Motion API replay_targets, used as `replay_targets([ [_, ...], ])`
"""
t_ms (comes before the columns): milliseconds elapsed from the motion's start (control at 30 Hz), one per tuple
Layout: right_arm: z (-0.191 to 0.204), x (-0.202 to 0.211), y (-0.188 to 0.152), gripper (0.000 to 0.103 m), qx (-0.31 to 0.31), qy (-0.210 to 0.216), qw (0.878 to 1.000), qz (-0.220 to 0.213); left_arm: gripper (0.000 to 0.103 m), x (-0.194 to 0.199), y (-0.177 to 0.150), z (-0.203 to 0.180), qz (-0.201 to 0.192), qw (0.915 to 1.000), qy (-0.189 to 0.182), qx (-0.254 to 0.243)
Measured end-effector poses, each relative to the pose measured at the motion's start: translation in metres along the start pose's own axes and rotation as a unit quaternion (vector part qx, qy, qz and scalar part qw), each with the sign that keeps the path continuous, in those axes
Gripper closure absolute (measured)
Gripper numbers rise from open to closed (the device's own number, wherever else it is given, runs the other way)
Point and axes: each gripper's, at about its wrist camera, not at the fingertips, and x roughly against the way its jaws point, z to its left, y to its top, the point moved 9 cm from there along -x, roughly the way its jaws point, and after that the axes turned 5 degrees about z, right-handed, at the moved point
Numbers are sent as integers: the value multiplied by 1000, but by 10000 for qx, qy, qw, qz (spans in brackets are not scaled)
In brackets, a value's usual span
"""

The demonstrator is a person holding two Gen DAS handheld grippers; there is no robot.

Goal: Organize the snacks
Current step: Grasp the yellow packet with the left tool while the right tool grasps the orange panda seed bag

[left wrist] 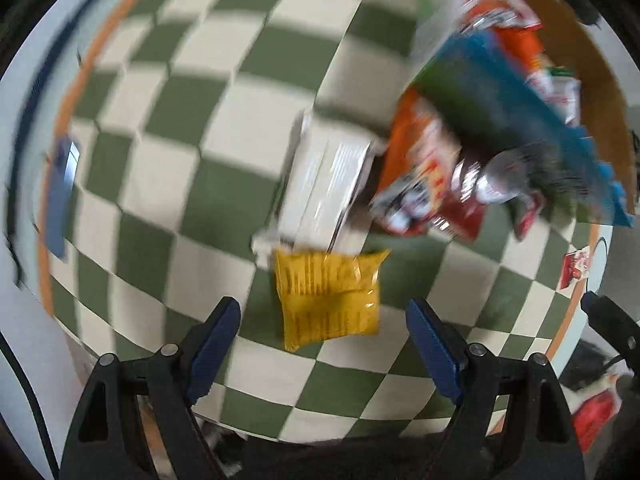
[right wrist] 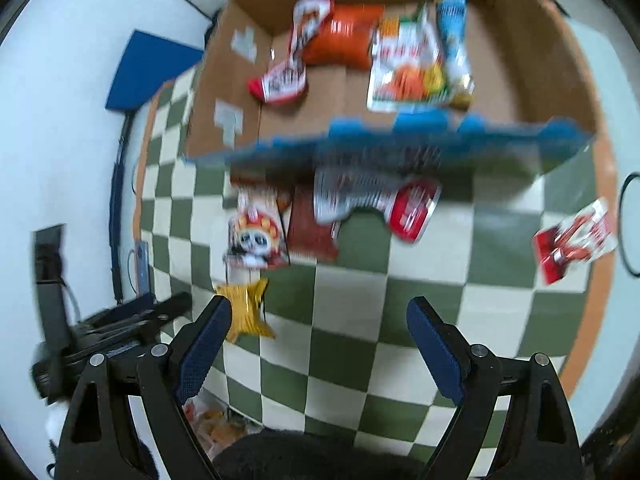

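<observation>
A: How far along is the sorting being judged to be?

B: Partly done. Several packets (right wrist: 404,60) are already lying inside the cardboard box (right wrist: 520,80), among them an orange bag (right wrist: 344,36) and a red-and-white pouch (right wrist: 280,80). Others are still being left on the checked cloth (right wrist: 360,292): a yellow packet (left wrist: 328,296), a white packet (left wrist: 324,184), a panda-printed packet (right wrist: 256,232), a red-and-silver packet (right wrist: 384,204) and a red packet (right wrist: 572,236) lying well apart at the side.

A: And the grippers?

B: Nothing is being held. The left gripper (left wrist: 320,332) is being kept with its fingers wide apart over the yellow packet, which is lying between them but not being pressed. The right gripper (right wrist: 320,332) is also being held wide apart, over bare cloth.

A: The surroundings?

B: A green-and-cream checked cloth with an orange border is being used as the surface. A pale floor is being seen around it, with a blue mat (right wrist: 148,68) nearby. Both views are being blurred.
</observation>
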Motion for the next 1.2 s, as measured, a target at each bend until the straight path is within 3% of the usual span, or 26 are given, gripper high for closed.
replay_targets([
  [233,5,-38,-1,12,-57,-100,9997,229,18,-56,-1,-3,480,9985,-246,124],
  [400,15,-57,7,12,-114,-77,9993,335,19,-83,-2,-6,653,9978,-92,20],
  [500,30,-71,13,12,-111,55,9993,347,26,-81,-3,-6,447,9989,100,-68],
  [567,40,-78,19,12,-121,137,9993,330,40,-79,-6,-4,367,9991,191,-75],
  [833,76,-117,47,15,-152,150,9997,126,45,-79,-26,41,286,9985,325,345],
  [1067,76,-149,63,40,-361,-335,9988,5,45,-79,-34,60,228,9976,338,554],
  [1200,79,-153,61,52,-138,-609,9980,-77,45,-77,-40,59,158,9977,411,519],
])
